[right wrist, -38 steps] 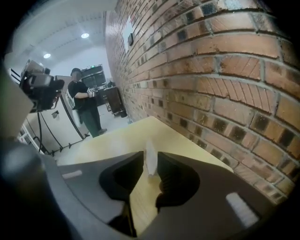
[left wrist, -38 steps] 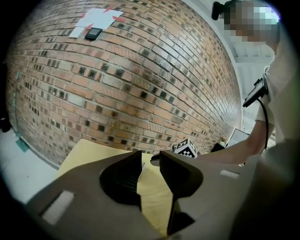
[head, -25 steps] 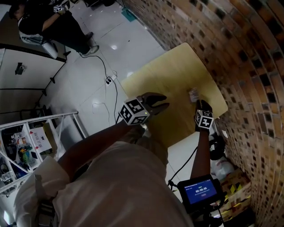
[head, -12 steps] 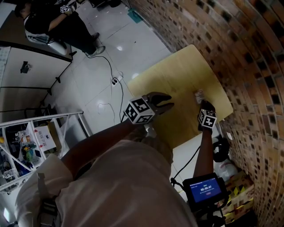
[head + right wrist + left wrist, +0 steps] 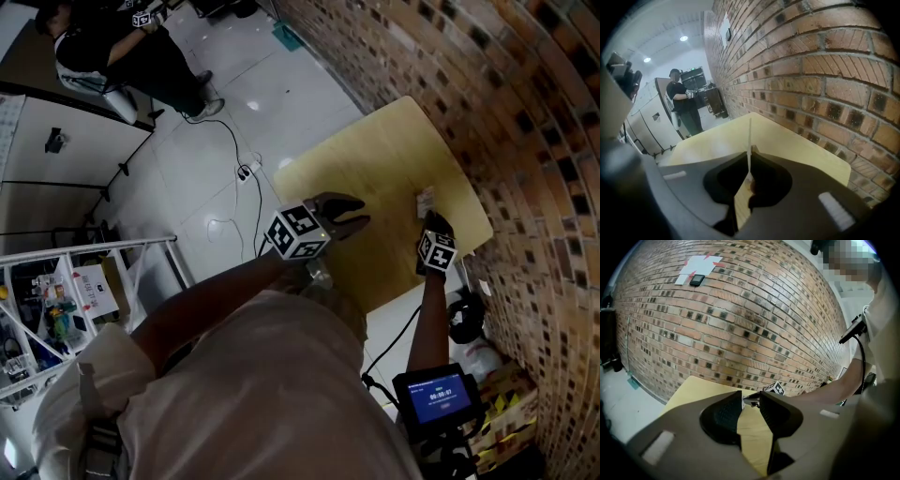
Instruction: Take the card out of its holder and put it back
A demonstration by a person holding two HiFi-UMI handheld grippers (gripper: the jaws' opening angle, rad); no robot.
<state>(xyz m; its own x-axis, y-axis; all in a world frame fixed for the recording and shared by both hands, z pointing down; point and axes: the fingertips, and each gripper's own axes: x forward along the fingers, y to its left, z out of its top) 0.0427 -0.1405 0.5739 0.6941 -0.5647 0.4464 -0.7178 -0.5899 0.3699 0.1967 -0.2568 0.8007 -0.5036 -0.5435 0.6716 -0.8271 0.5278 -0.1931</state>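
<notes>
A thin white card (image 5: 750, 133) stands on edge between the pads of my right gripper (image 5: 750, 152), which is shut on it. In the head view the card (image 5: 426, 199) is a small pale patch near the table's right edge, just past the right gripper (image 5: 428, 218). I cannot make out the holder. My left gripper (image 5: 354, 214) hovers over the middle of the yellow table (image 5: 375, 159), a hand's width left of the card. Its jaws (image 5: 751, 399) stand open and empty, and the right gripper's marker cube (image 5: 777, 388) shows beyond them.
A brick wall (image 5: 525, 112) runs close along the table's far and right sides. A small screen (image 5: 436, 397) sits on a stand at the lower right above some bags. Cables (image 5: 234, 173) lie on the white floor to the left, near a metal rack (image 5: 66, 281). A person (image 5: 684, 105) stands further back.
In the head view both grippers keep their places over the table. The right one stays at the card, and only the view itself has shifted a little.
</notes>
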